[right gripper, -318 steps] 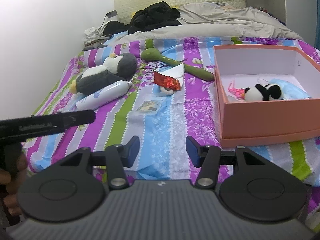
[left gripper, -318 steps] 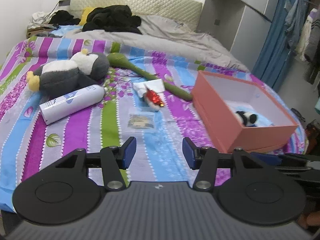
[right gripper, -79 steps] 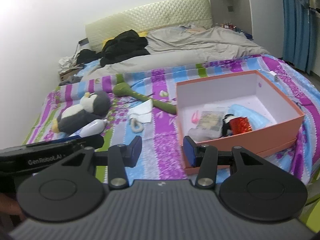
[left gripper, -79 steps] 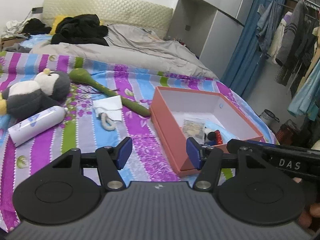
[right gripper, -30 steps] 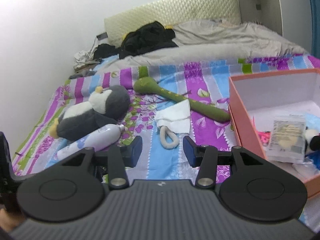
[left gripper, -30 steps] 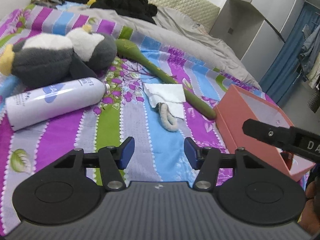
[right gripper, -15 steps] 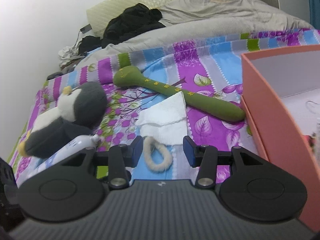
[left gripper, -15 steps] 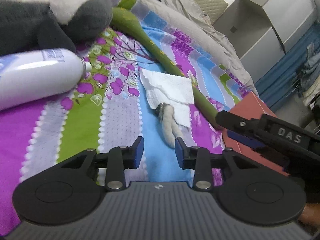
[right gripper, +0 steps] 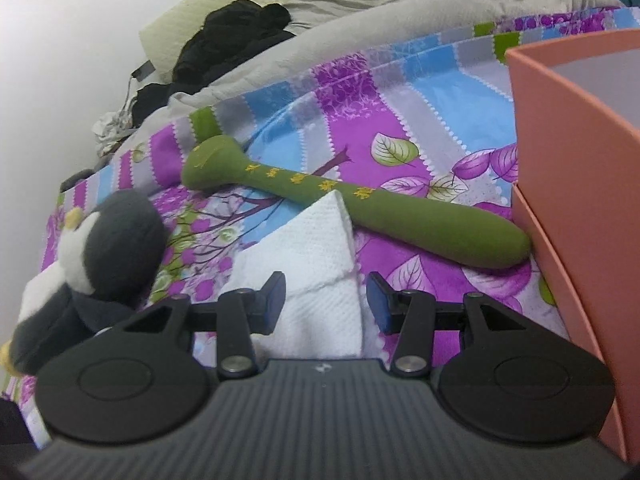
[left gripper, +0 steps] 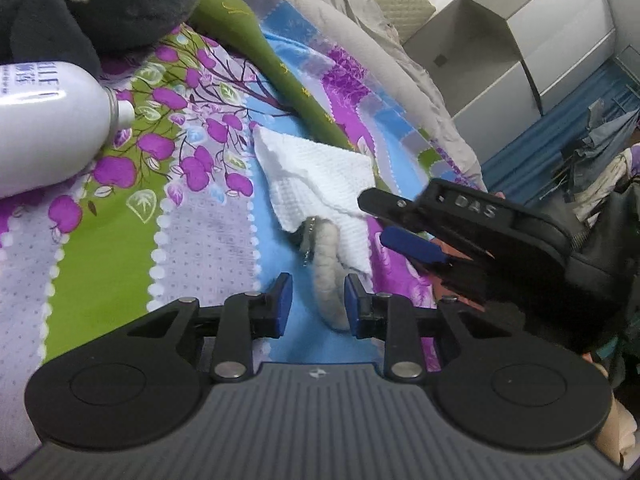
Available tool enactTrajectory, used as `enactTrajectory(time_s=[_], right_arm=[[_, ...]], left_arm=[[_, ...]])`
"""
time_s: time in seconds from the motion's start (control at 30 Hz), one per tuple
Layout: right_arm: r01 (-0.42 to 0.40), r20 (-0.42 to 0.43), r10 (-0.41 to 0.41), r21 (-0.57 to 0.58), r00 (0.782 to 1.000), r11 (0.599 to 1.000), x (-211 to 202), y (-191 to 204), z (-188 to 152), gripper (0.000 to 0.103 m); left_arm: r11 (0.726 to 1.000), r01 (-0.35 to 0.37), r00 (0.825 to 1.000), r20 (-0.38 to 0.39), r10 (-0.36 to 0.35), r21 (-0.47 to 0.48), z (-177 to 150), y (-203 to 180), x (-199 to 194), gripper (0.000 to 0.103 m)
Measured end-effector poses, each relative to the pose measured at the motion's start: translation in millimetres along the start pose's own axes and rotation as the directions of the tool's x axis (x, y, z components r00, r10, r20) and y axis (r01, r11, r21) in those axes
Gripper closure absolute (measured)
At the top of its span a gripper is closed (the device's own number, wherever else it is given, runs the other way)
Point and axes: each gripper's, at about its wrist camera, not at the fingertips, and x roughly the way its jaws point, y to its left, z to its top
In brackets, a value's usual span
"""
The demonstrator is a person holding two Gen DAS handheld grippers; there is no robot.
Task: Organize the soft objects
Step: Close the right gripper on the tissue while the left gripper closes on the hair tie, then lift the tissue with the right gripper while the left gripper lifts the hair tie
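A fuzzy grey-white loop (left gripper: 326, 268) lies on the striped bedsheet, its far end under a white tissue (left gripper: 316, 176). My left gripper (left gripper: 316, 300) is low over the sheet, open, its blue pads either side of the loop's near end. My right gripper (right gripper: 326, 294) is open with the tissue (right gripper: 320, 264) between its fingers; it also shows in the left wrist view (left gripper: 404, 220), just right of the tissue. A green plush stick (right gripper: 360, 204) lies behind the tissue. A grey penguin plush (right gripper: 92, 260) lies at the left.
A white spray can (left gripper: 44, 120) lies at the left beside the penguin (left gripper: 100, 0). The orange box (right gripper: 576, 160) stands close at the right, its wall touching the green stick's end. A grey duvet and black clothes (right gripper: 228, 40) lie at the bed's head.
Both grippers have moved down and forward to the sheet. The left jaws have narrowed around the loop's near end. The right gripper now straddles the tissue.
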Motion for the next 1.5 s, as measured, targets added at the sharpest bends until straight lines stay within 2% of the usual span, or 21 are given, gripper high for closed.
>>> enactTrajectory(time_s=[0.17,0.27,0.33,0.37,0.4,0.43,0.5,0.57,1.0,1.27,1.5], right_arm=[[-0.003,-0.016,0.003,0.015,1.0,1.0,21,-6,2,0.054],[-0.039,-0.006,0.039,-0.007,0.999,0.999,27,-2,4,0.054],[-0.049,-0.016,0.049,-0.011,0.999,0.999,32,1,4,0.055],[-0.051,-0.017,0.05,-0.021,0.999,0.998,34,3,4,0.056],[-0.049,-0.017,0.048,-0.034,0.999,0.998,34,5,3,0.062],[-0.042,-0.022,0.041,-0.047,0.999,0.998,35,6,3,0.076],[-0.044,-0.037,0.043,-0.042,0.998,0.998,37,6,2,0.09],[-0.042,-0.035,0.04,-0.047,0.999,0.998,35,6,1,0.092],[-0.014,-0.004,0.014,-0.06,1.0,0.998,5,13,1,0.094],[0.005,0.027,-0.002,-0.104,1.0,0.995,-29,26,4,0.094],[0.025,0.025,-0.022,-0.148,0.999,0.989,-60,34,-9,0.093]], left_arm=[[1.0,0.006,1.0,0.004,-0.006,0.006,4,-1,8,0.071],[1.0,-0.002,1.0,-0.001,0.002,0.02,5,-4,12,0.071],[0.999,-0.029,1.0,-0.008,0.029,0.031,6,-8,16,0.086],[0.999,-0.043,0.999,-0.011,0.044,0.033,6,-9,16,0.089],[0.998,-0.055,0.998,-0.011,0.055,0.031,7,-10,17,0.091],[0.998,-0.056,0.998,-0.011,0.057,0.026,7,-10,16,0.092],[0.998,-0.06,0.998,-0.011,0.06,0.021,7,-10,16,0.092],[0.997,-0.071,0.997,-0.011,0.071,0.026,8,-11,15,0.093],[0.99,-0.129,0.992,-0.003,0.13,0.062,9,-28,-8,0.093],[0.984,-0.152,0.988,0.009,0.152,0.095,1,-45,-45,0.093],[0.98,-0.168,0.986,0.021,0.167,0.107,-15,-56,-83,0.093]])
